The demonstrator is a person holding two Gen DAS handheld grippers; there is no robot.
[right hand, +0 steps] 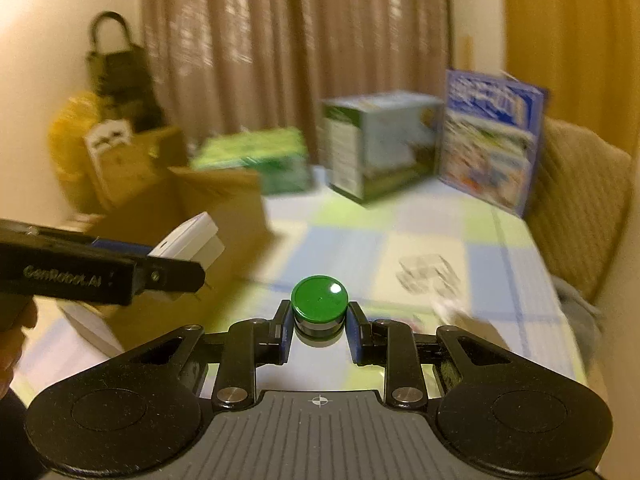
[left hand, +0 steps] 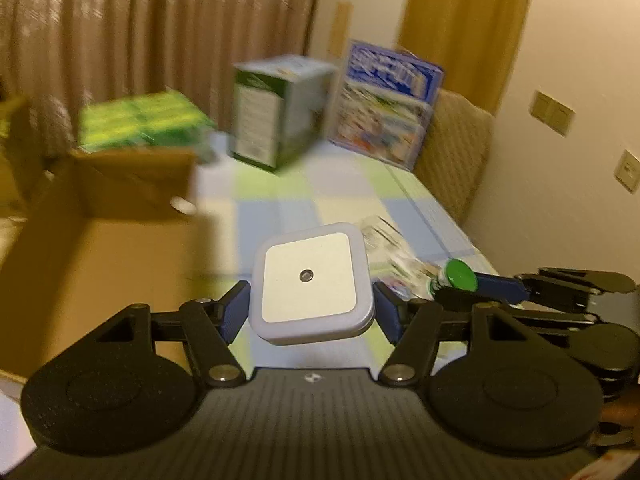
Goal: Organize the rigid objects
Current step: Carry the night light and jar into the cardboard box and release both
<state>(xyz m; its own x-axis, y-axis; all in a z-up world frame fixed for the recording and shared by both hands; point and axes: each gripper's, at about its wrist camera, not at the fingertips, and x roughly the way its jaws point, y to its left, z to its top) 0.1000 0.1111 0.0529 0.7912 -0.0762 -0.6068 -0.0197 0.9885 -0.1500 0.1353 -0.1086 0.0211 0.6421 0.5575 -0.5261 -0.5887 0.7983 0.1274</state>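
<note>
Item one: white square plug-in night light (left hand: pixel 312 282), carried aloft between the jaws of the left gripper (left hand: pixel 311 307), which press on its two sides; it hangs above the table (left hand: pixel 280 208), just right of the open cardboard box (left hand: pixel 100 240). Item two: small jar with a green lid (right hand: pixel 319 299), clamped between the jaws of the right gripper (right hand: pixel 318 328) and likewise lifted off the table; in the left wrist view it shows just to the right of the night light. Both pieces in transit, neither yet deposited. Destination, by judgement: the cardboard box at the left edge of the table, flaps up; its contents are not visible, so what has already been stowed cannot be told. Remaining on the checked tablecloth: a clear plastic packet (right hand: pixel 430 276), blurred, lying flat near the right side. Background stock at the far end: a flat green pack (right hand: pixel 256 156), an upright green-and-white carton (right hand: pixel 376 144) and a blue picture box (right hand: pixel 492 140) leaning upright. Status, by judgement: mid-task; two items held, placement outstanding, at least one loose item left.
</note>
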